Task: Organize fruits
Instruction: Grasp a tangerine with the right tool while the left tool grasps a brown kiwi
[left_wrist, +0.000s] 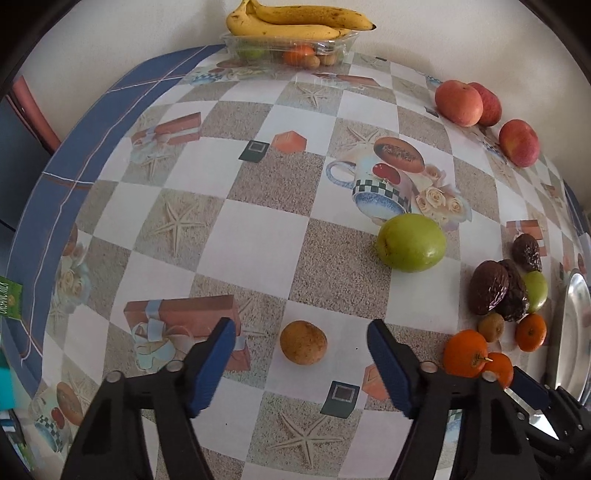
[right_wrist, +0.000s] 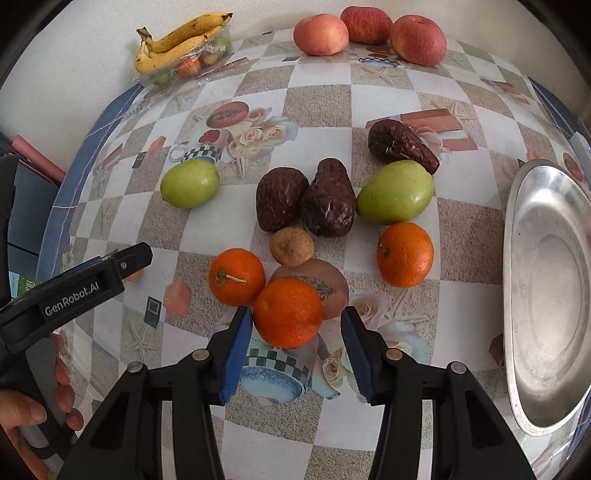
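Looks like the picking-up stage. The left hand-held gripper is spread wide around a small round brown fruit sitting on the checkered-cloth bench, not touching it. The right hand-held gripper is spread too, framing a round orange tangerine near the shiny oval metal tray. Next I'd guess both need to close gently, then lift.

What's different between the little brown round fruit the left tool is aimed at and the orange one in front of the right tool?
The small brown fruit is dull tan and speckled; the orange is bright and glossy. The brown fruit looks smaller. It sits alone on the tablecloth, while the orange sits close against another orange. Both are roundish and lie between open fingers, of the left gripper and right gripper, ungrasped.
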